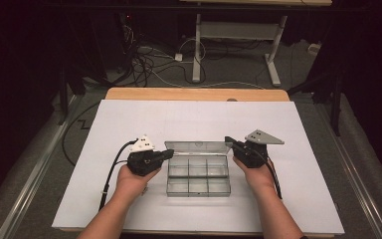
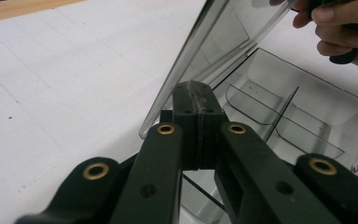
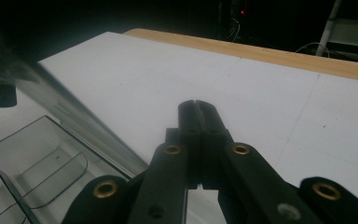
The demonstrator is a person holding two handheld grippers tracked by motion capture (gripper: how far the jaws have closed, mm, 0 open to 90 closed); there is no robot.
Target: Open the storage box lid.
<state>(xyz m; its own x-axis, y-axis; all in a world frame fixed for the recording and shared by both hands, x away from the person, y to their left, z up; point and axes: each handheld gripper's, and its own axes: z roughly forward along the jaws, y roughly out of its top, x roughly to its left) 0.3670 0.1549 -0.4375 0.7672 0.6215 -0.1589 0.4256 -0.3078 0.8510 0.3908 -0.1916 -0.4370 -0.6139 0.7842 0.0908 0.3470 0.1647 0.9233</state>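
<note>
Both claws clenched empty, we have the left gripper (image 1: 166, 155) and right gripper (image 1: 229, 141) flanking the clear compartment box (image 1: 198, 175) mid-table on the white sheet (image 1: 129, 114), tips at the raised lid (image 1: 198, 147), its hinge axis running between them.

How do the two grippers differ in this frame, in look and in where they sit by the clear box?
The left gripper carries a white top plate; the right gripper carries a grey one. The left gripper's tip sits at the lid's left end, lower down by the box corner; the right gripper's tip sits at the lid's right end, higher up. Both have shut jaws with nothing between them, and each points inward at the open lid.
</note>
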